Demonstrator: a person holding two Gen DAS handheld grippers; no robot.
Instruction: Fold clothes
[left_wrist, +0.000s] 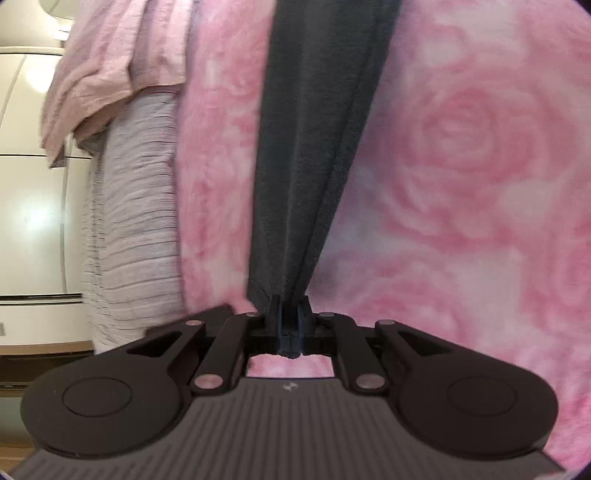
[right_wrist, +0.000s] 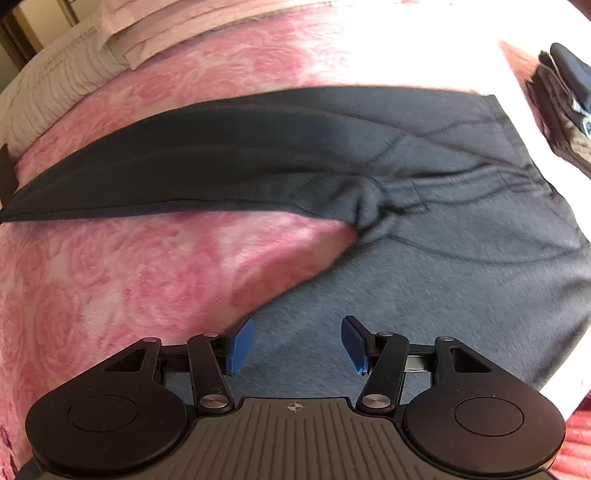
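Dark grey pants (right_wrist: 424, 229) lie on a pink rose-patterned blanket (right_wrist: 110, 280). One leg stretches left across the bed, the other runs toward the camera. My right gripper (right_wrist: 297, 343) is open, its blue pads (right_wrist: 242, 345) just above the near leg, holding nothing. In the left wrist view my left gripper (left_wrist: 290, 314) is shut on the end of the stretched pants leg (left_wrist: 314, 147), which runs taut away from it over the blanket (left_wrist: 461, 184).
A light pink sheet (left_wrist: 110, 62) and a grey ribbed cover (left_wrist: 136, 221) lie at the bed's edge, with white cabinets (left_wrist: 33, 221) beyond. A pile of dark folded clothes (right_wrist: 561, 107) sits at the far right of the bed.
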